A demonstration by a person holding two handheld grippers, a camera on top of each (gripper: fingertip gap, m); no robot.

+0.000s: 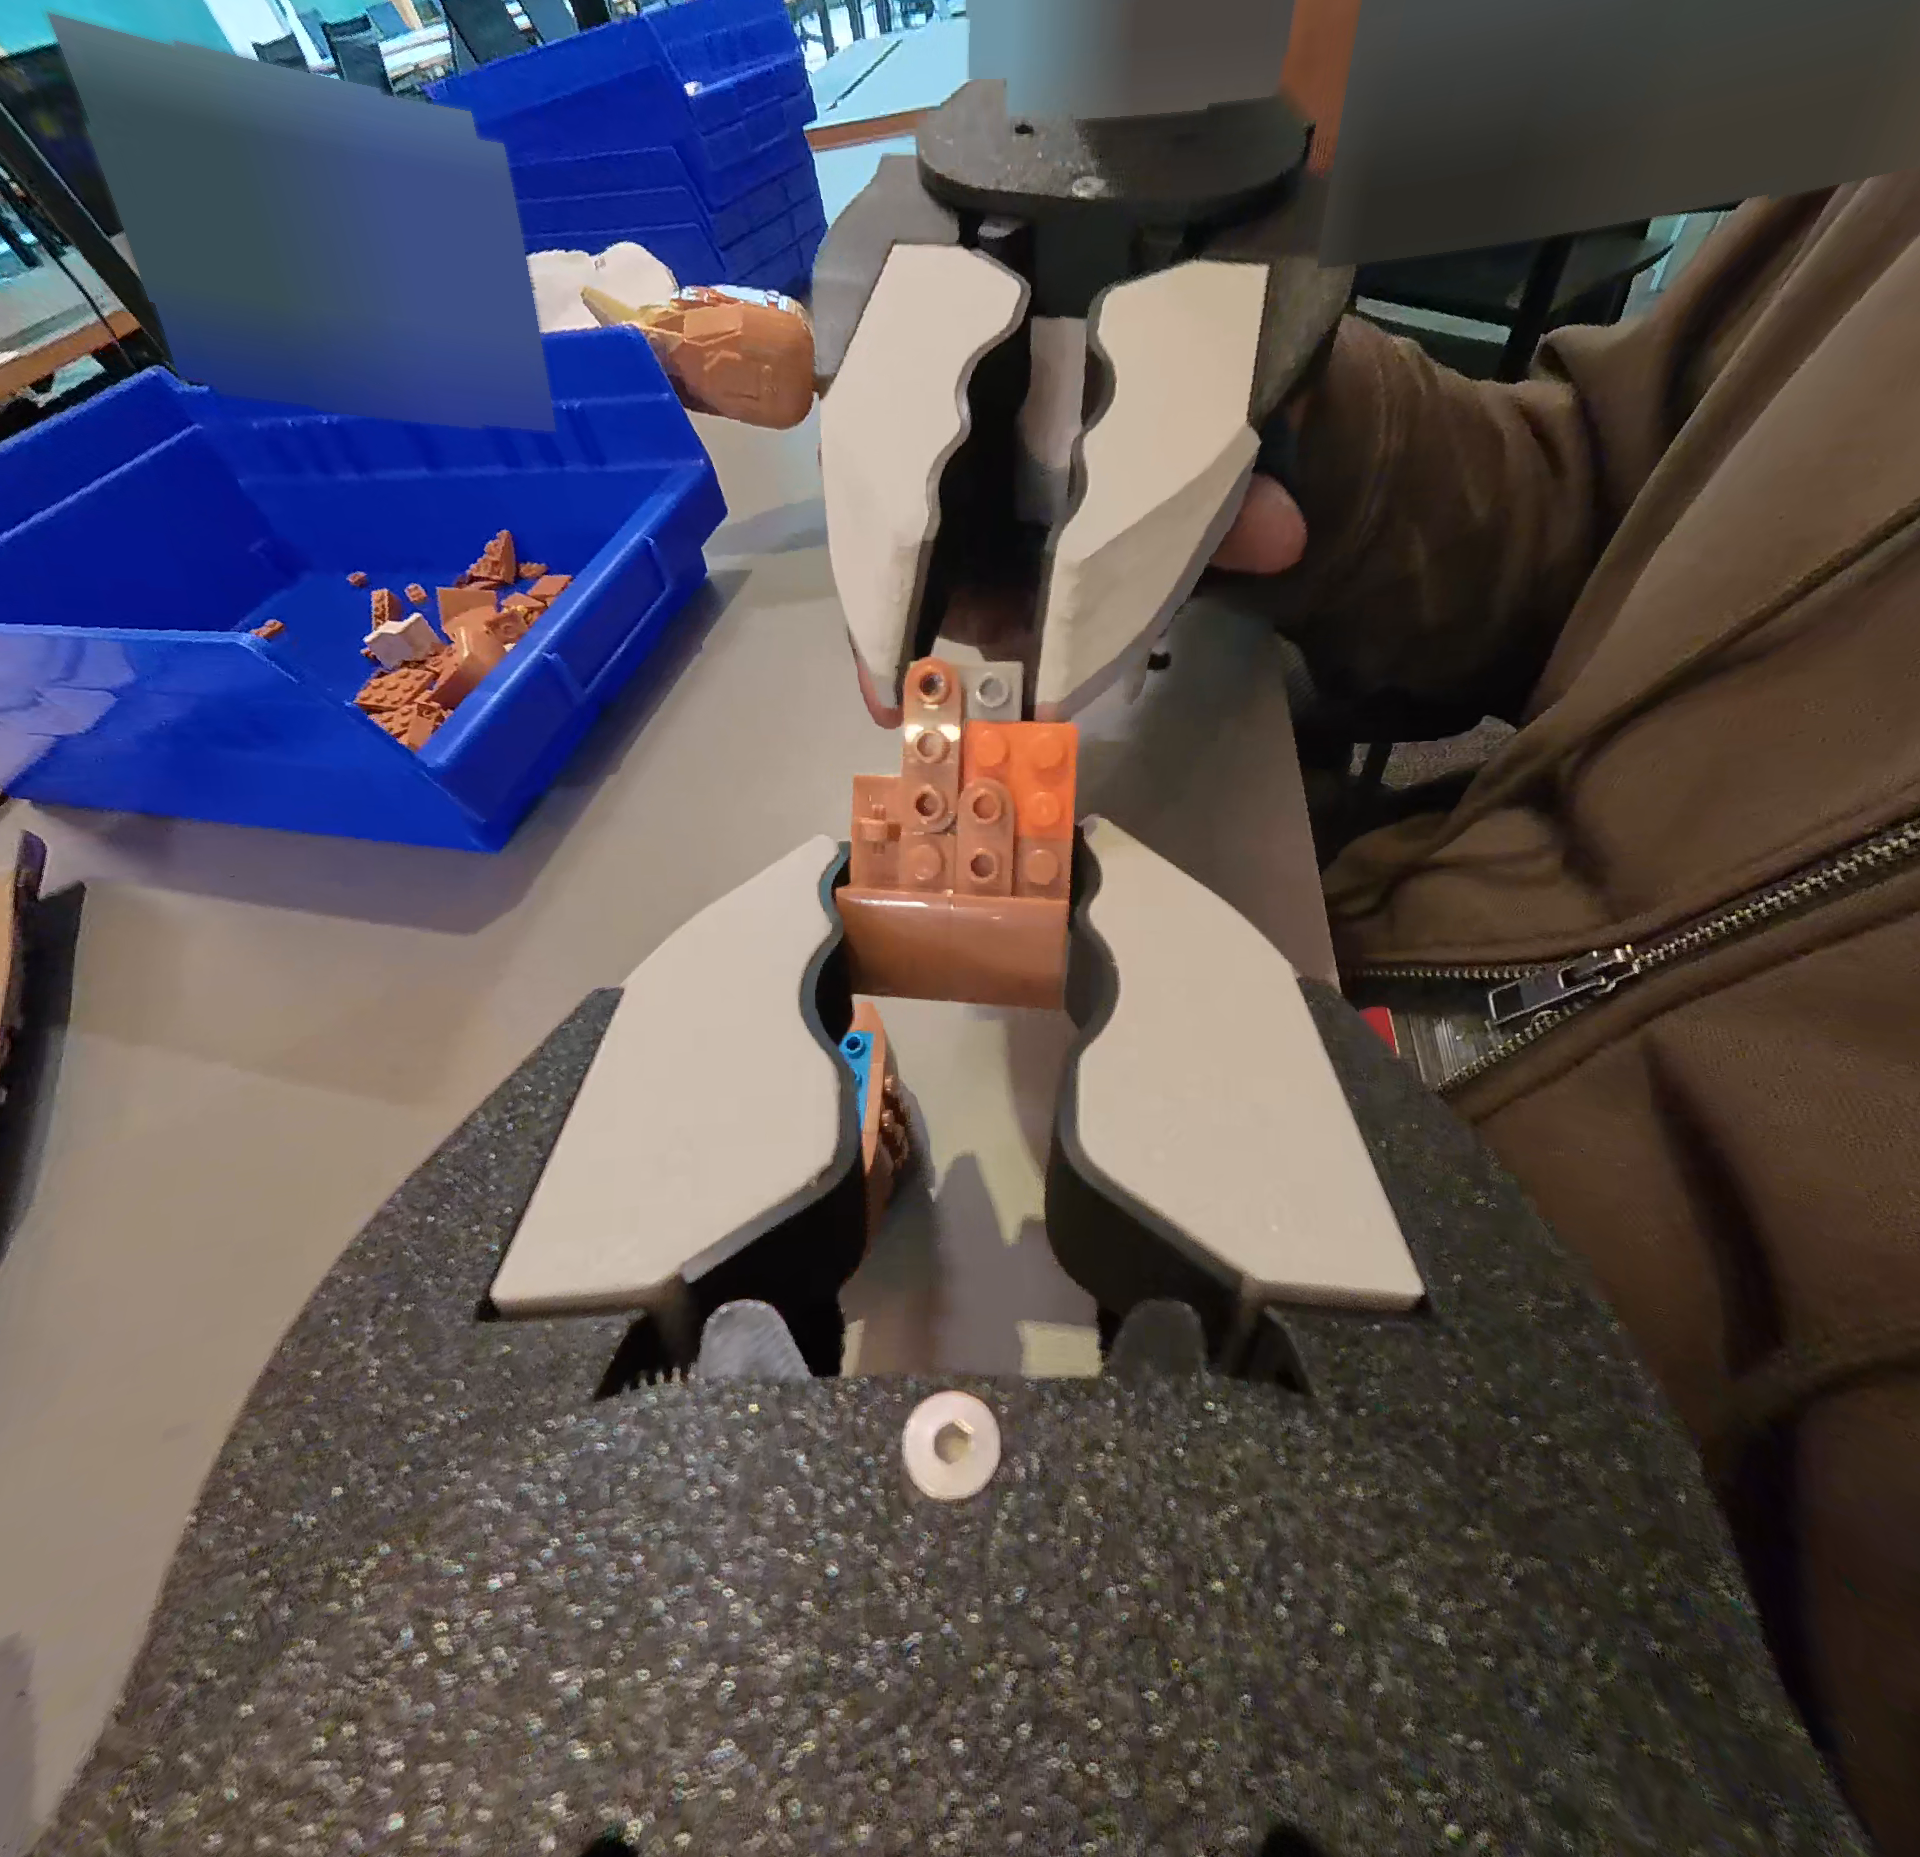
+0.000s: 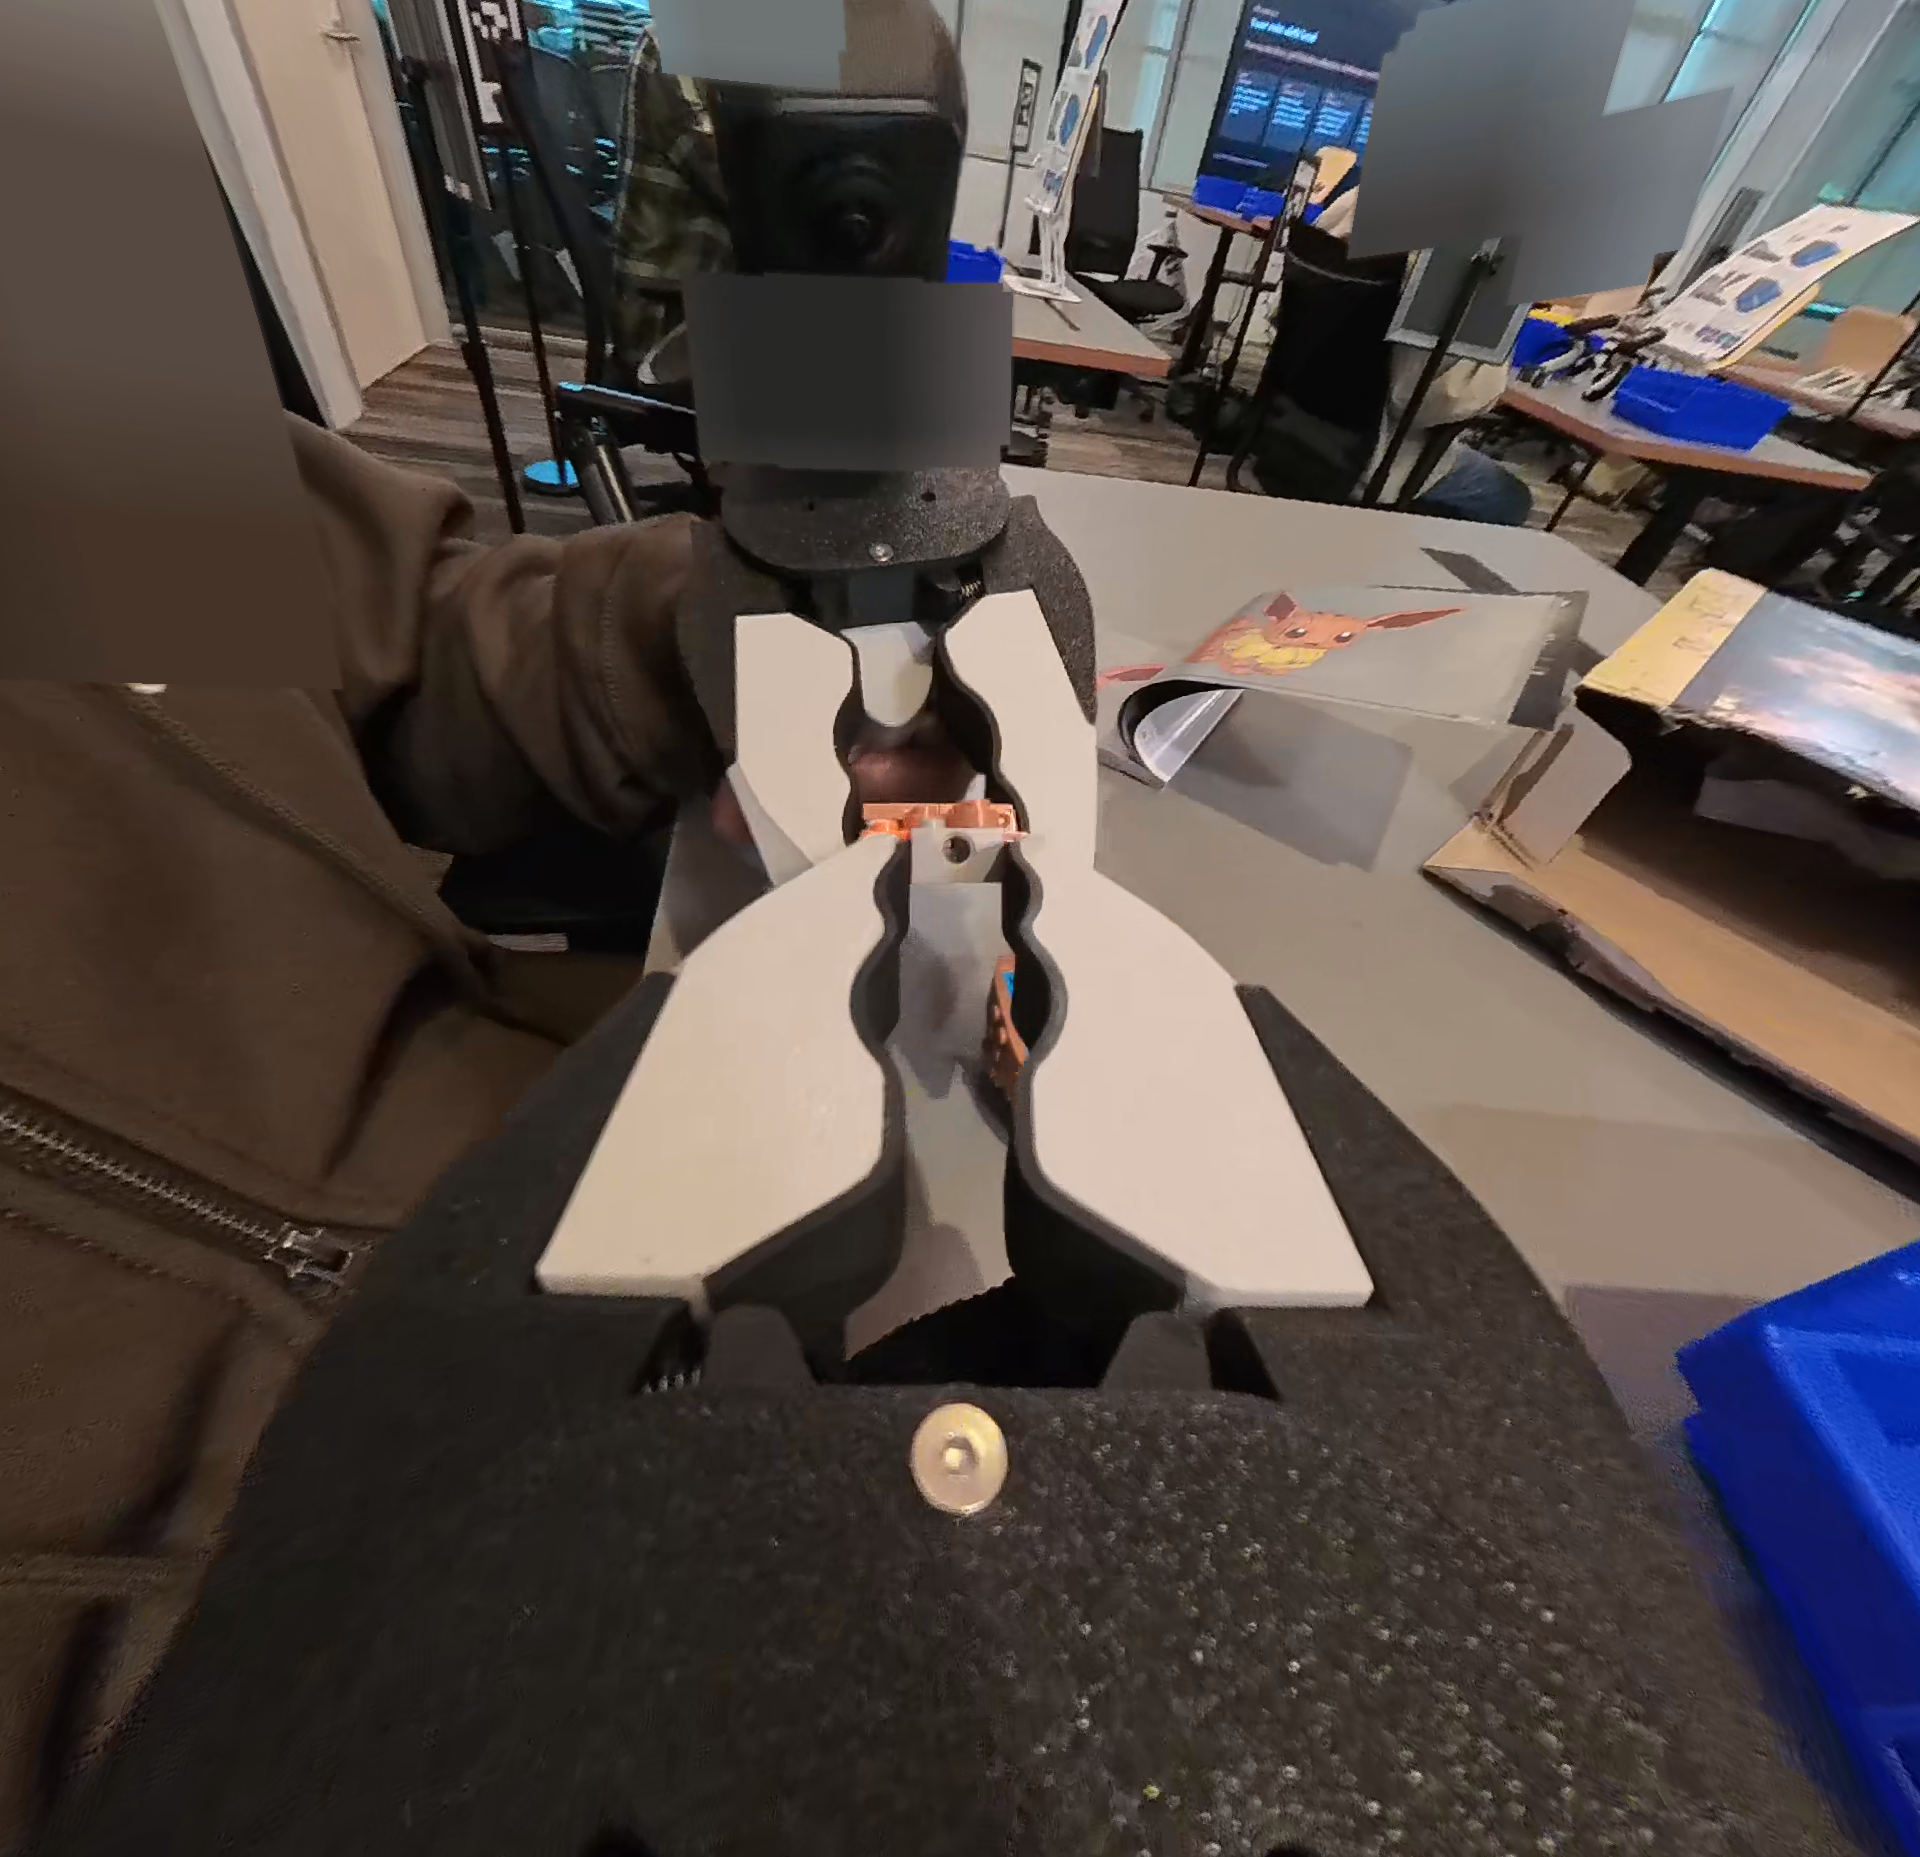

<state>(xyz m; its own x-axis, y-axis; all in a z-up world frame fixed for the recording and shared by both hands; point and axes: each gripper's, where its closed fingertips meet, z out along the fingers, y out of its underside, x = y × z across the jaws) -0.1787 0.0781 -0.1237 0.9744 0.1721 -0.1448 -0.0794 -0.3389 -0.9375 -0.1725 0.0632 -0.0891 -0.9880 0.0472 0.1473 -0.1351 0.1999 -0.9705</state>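
Left gripper [image 1: 961,908] nearest, fingers [image 1: 727,1069] clamped on the brown base of a small brick assembly [image 1: 961,841], held clear above the grey table [image 1: 312,976]. Studded top of brown, orange and grey plates facing up. Just below, between the fingers, a second brown brick piece with a blue stud [image 1: 878,1101], seemingly lying on the table. Opposite, right gripper [image 1: 956,706] tip to tip, fingers [image 1: 894,519] narrowed onto the far end of the same assembly, at its small grey plate [image 1: 995,687]. Beyond, to the left, an open blue bin [image 1: 582,768] with loose brown bricks. Farther back, a bag of brown pieces [image 1: 732,353] and stacked blue bins [image 1: 675,145]. In the right wrist view, a curled printed sheet [image 2: 1351,644] and flattened cardboard [image 2: 1662,914] on the table.
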